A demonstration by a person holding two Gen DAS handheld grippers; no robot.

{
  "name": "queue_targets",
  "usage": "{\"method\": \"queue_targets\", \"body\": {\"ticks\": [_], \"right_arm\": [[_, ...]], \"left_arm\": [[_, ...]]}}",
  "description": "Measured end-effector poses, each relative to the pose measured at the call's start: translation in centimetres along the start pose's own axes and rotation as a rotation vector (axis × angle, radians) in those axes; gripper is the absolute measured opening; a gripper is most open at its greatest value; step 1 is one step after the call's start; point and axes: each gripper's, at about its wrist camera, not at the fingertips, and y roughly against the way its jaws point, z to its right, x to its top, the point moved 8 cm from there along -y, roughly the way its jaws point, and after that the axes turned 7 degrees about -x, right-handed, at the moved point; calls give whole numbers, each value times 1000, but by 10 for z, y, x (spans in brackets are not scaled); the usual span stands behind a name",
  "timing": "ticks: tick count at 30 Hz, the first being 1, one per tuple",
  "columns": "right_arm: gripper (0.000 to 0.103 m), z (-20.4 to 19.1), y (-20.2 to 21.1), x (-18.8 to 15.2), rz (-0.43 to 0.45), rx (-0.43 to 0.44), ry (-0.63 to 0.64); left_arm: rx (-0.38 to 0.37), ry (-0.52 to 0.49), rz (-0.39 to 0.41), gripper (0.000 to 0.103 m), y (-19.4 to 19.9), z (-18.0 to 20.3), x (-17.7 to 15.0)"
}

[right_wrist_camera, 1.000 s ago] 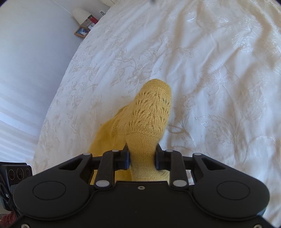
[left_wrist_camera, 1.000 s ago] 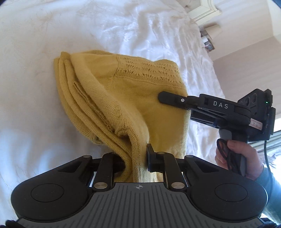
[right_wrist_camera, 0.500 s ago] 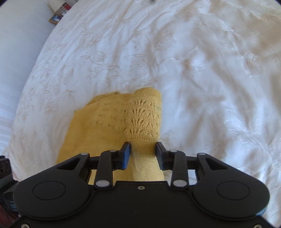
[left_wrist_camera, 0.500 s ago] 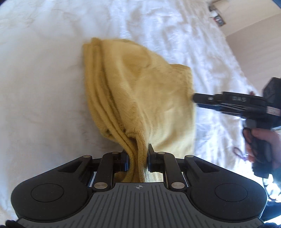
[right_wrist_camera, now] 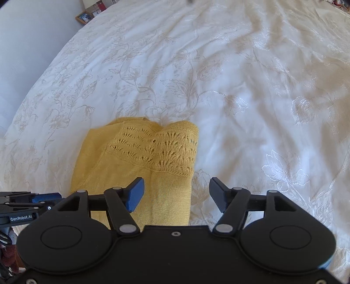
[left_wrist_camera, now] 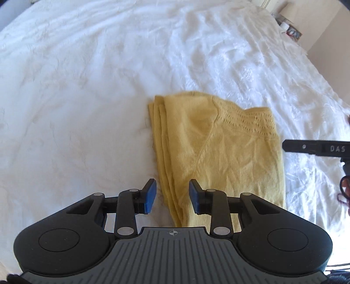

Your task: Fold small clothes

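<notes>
A yellow knitted garment (left_wrist_camera: 218,153) lies folded in layers on the white bedspread (left_wrist_camera: 87,87), with an openwork lace band near its far right corner. My left gripper (left_wrist_camera: 172,196) stands over the garment's near left edge, its jaws opening, the stacked folds lying loose between the pads without being pressed. In the right wrist view the same garment (right_wrist_camera: 140,161) lies flat. My right gripper (right_wrist_camera: 177,194) hangs over its near right edge, jaws opening wide, cloth under the left pad only. The right gripper's finger (left_wrist_camera: 315,148) shows at the left view's right edge.
The embroidered white bedspread (right_wrist_camera: 240,87) stretches all round the garment. A picture frame (right_wrist_camera: 84,17) and small items sit beyond the bed's far left corner. The left gripper's body (right_wrist_camera: 24,207) pokes in at the right view's lower left.
Both grippers carried the garment's lifted edge over and laid it down, then let go. The jaws that pinched the cloth now stand apart, and the garment rests flat in a neater fold.
</notes>
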Motion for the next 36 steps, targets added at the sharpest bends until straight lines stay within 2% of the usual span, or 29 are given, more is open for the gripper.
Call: {"method": "queue_targets", "body": {"ticks": [5, 8, 11, 13, 15, 16, 21, 23, 25, 26, 30, 36], "right_arm": [[73, -3, -14, 5, 2, -22, 17], [75, 5, -30, 12, -14, -67, -9], [78, 18, -50, 21, -49, -127, -56], [84, 25, -63, 26, -77, -166, -82], [84, 29, -69, 31, -80, -182, -107], [84, 30, -69, 34, -74, -189, -115], [86, 24, -39, 41, 22, -193, -149], [93, 20, -23, 38, 61, -186, -170], [100, 14, -7, 34, 100, -191, -178], [100, 11, 0, 31, 113, -191, -179], [102, -4, 23, 15, 140, -194, -170], [102, -23, 47, -22, 126, -171, -148]], "left_arm": [[28, -53, 43, 34, -20, 11, 34], [76, -85, 61, 34, -39, 3, 49], [144, -70, 13, 35, -65, -13, 58], [161, -53, -14, 51, -78, -22, 61], [170, -44, -12, 65, -81, -31, 64], [167, -39, -10, 68, -80, -33, 65], [117, -22, 18, 68, -58, -37, 61], [113, -31, 52, 68, -43, -36, 61], [93, -41, 94, 77, -27, -32, 60], [81, -50, 106, 79, -20, -29, 59], [38, -73, 125, 102, 4, -17, 47], [18, -98, 141, 103, 33, 8, 18]]}}
